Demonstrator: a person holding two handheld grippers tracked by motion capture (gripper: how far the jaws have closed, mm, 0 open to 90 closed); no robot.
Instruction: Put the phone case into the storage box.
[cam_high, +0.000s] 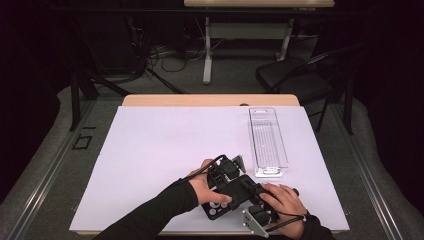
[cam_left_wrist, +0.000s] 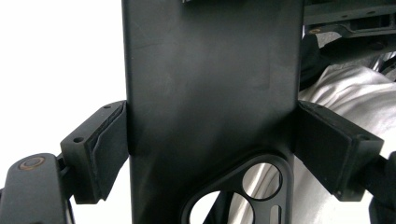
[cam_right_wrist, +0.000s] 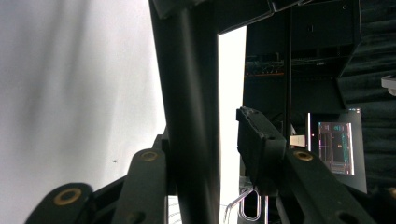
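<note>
Left tongs (cam_left_wrist: 211, 144): narrow hold, both pads pressed on the long edges of the black plate (cam_left_wrist: 210, 84), 1 pad at mid left of the left gripper view and 1 at mid right
Right tongs (cam_right_wrist: 205, 149): not gripping yet; the plate stands edge-on between the jaws, and a bright gap shows between it and the right-hand pad at the centre of the right gripper view
Black plate: flat, dark, with rounded cut-outs at 1 end; in the high view it sits at lower centre, between the left hand (cam_high: 202, 187) and the right hand (cam_high: 282, 200), over the near edge of the white sheet (cam_high: 165, 150)
Clear tray (cam_high: 252, 140): long and narrow, at right of centre in the high view, just beyond the hands and apart from them; it looks empty
Table (cam_high: 210, 100): its wooden far edge shows above the sheet
Done, as I judge it: the plate is secured by 1 pair of tongs and brought in front of the tray
Left to do, as I judge it: the 2nd pair has to close on the plate, then the plate has to be moved or set down; whether the tray is its goal I cannot tell
</note>
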